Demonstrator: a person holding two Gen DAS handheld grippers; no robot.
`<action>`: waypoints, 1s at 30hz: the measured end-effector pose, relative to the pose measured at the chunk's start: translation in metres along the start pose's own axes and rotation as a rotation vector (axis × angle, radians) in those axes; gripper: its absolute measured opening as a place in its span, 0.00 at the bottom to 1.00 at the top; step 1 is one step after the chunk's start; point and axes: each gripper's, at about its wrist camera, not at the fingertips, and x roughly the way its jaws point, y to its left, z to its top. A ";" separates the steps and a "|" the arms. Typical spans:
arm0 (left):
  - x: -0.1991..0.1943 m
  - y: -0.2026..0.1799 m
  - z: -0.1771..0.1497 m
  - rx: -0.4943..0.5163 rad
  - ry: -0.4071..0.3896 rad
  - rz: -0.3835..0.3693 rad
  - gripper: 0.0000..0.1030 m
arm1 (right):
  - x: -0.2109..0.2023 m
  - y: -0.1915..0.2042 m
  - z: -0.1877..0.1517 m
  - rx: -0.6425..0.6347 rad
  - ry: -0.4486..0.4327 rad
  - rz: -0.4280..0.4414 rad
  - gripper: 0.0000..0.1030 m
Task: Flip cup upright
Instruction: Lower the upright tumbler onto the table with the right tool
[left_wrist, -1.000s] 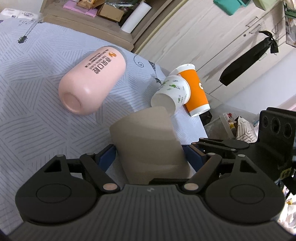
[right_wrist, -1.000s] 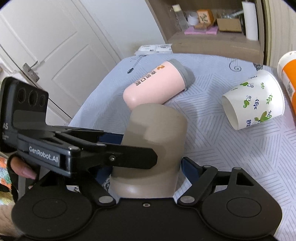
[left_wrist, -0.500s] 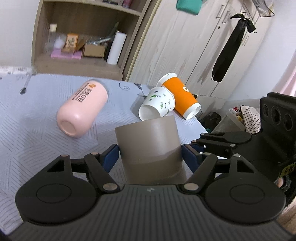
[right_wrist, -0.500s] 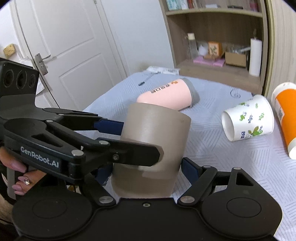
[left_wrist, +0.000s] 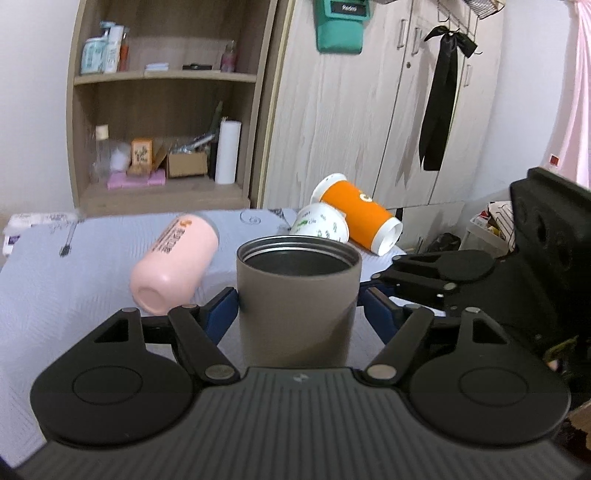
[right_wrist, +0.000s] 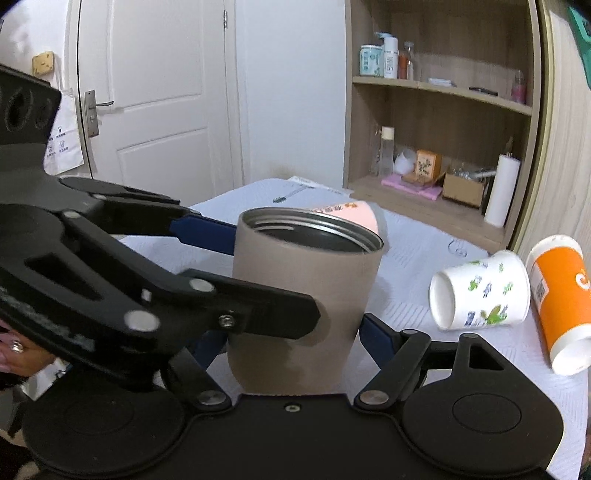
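Note:
A taupe metal-lined cup (left_wrist: 297, 299) stands upright with its open mouth up, between the blue-padded fingers of both grippers. My left gripper (left_wrist: 299, 306) is shut on its sides. My right gripper (right_wrist: 295, 332) also clamps it from a crossing direction; the cup shows in the right wrist view (right_wrist: 306, 295) too. The left gripper's black arm crosses in front of the cup in the right wrist view. The cup's base is hidden behind the gripper bodies.
On the pale blue patterned tabletop (left_wrist: 55, 280) lie a pink tumbler (left_wrist: 173, 262), a white floral paper cup (right_wrist: 480, 295) and an orange cup (right_wrist: 561, 302), all on their sides. A wooden shelf (left_wrist: 166, 110) and wardrobe stand behind.
The cup was mouth-down a second ago; both grippers have rotated it together and its open mouth now faces up.

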 end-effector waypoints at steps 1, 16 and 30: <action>0.000 0.000 0.001 0.005 -0.005 -0.002 0.72 | 0.002 0.001 0.000 -0.015 -0.008 -0.012 0.80; 0.017 0.011 0.010 0.007 -0.066 -0.013 0.71 | 0.018 0.003 0.009 -0.148 -0.069 -0.153 0.80; 0.044 0.016 0.009 0.017 -0.047 -0.010 0.71 | 0.034 -0.011 0.006 -0.144 -0.045 -0.197 0.80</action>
